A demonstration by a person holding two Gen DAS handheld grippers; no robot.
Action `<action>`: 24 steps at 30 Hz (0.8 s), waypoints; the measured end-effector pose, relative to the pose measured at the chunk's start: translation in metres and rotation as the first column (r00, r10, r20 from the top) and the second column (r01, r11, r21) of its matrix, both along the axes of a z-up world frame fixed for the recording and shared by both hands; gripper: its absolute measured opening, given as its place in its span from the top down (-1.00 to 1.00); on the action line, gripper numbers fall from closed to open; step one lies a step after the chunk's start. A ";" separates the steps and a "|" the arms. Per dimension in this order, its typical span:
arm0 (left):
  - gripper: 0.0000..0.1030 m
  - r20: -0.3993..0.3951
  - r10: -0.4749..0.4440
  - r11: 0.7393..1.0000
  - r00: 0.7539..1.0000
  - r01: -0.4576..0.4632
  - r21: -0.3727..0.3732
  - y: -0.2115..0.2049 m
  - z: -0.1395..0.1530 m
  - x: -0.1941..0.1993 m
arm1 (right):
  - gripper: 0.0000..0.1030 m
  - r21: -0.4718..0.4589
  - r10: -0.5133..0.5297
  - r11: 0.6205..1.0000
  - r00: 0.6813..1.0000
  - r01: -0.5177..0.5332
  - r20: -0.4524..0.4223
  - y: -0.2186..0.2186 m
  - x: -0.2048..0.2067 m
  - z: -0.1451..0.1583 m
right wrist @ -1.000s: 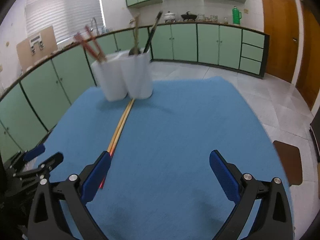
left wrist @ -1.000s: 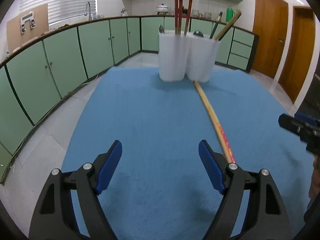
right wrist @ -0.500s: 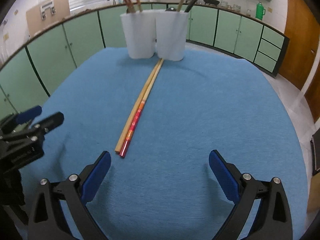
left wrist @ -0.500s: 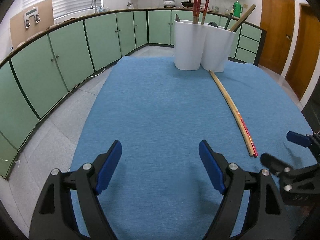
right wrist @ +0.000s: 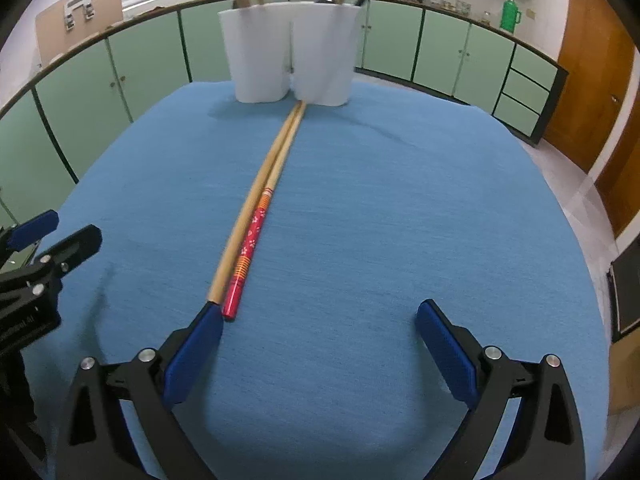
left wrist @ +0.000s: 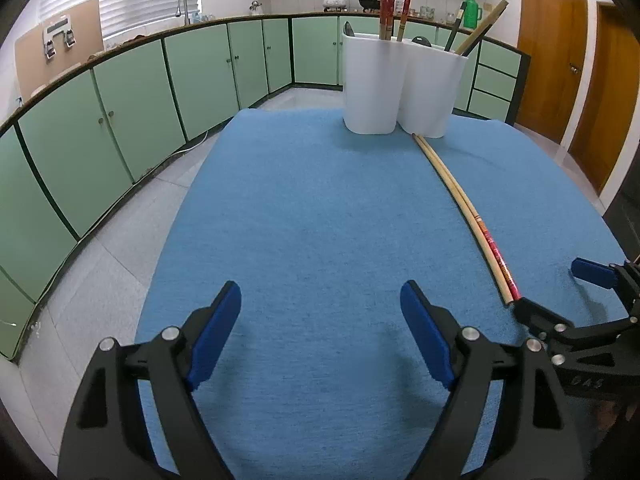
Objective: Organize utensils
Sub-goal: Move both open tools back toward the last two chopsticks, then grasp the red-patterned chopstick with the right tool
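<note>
Two chopsticks (right wrist: 256, 216) are laid side by side on the blue worktop (right wrist: 400, 200), far ends touching the white holder (right wrist: 288, 52). Both grippers' fingers are spread and empty; the right gripper (right wrist: 320, 340) is set at the near ends, the left gripper (left wrist: 320, 332) further left.
</note>
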State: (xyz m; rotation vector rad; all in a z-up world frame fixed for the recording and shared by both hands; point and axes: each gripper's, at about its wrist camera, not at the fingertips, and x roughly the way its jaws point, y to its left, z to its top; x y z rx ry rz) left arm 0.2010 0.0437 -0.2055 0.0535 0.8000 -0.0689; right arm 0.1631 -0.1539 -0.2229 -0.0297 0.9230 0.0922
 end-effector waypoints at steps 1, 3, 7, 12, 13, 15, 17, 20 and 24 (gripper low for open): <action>-0.55 -0.001 -0.001 1.000 1.000 0.001 0.001 0.000 0.000 0.000 | -0.85 0.004 -0.007 1.000 1.000 0.007 -0.003 -0.005 -0.001 0.000; -0.55 -0.001 -0.003 1.000 1.000 0.003 0.004 -0.002 0.000 0.001 | -0.85 0.012 -0.027 1.000 1.000 0.028 -0.004 -0.016 -0.004 0.000; -0.55 -0.004 -0.008 1.000 1.000 0.008 0.007 -0.005 -0.001 0.001 | -0.85 0.018 -0.062 0.998 0.998 0.062 -0.006 -0.031 -0.008 -0.001; -0.55 -0.006 -0.011 1.000 1.000 0.011 0.007 -0.009 -0.001 0.000 | -0.61 0.100 -0.020 0.995 1.000 0.019 0.011 -0.025 -0.010 0.004; -0.55 -0.005 -0.011 1.000 1.000 0.011 0.007 -0.009 -0.001 0.000 | -0.57 0.104 -0.006 0.995 1.000 0.004 0.016 -0.020 -0.011 0.004; -0.55 -0.005 -0.007 1.000 1.000 0.007 0.003 -0.008 -0.001 -0.001 | -0.43 0.088 0.008 0.996 1.000 -0.010 0.021 -0.010 -0.010 0.004; -0.55 -0.006 -0.002 1.000 1.000 0.002 0.000 -0.006 -0.001 -0.001 | -0.29 0.067 0.021 0.997 0.999 -0.023 0.028 -0.001 -0.008 0.003; -0.55 -0.010 0.004 1.000 1.000 -0.004 -0.007 -0.003 -0.002 0.001 | -0.02 0.040 0.033 0.999 0.999 -0.034 0.036 0.007 -0.007 0.004; -0.55 -0.012 0.005 1.000 1.000 -0.005 -0.009 -0.004 -0.002 0.001 | 0.60 0.028 0.087 0.996 0.995 -0.088 0.046 0.019 -0.010 0.006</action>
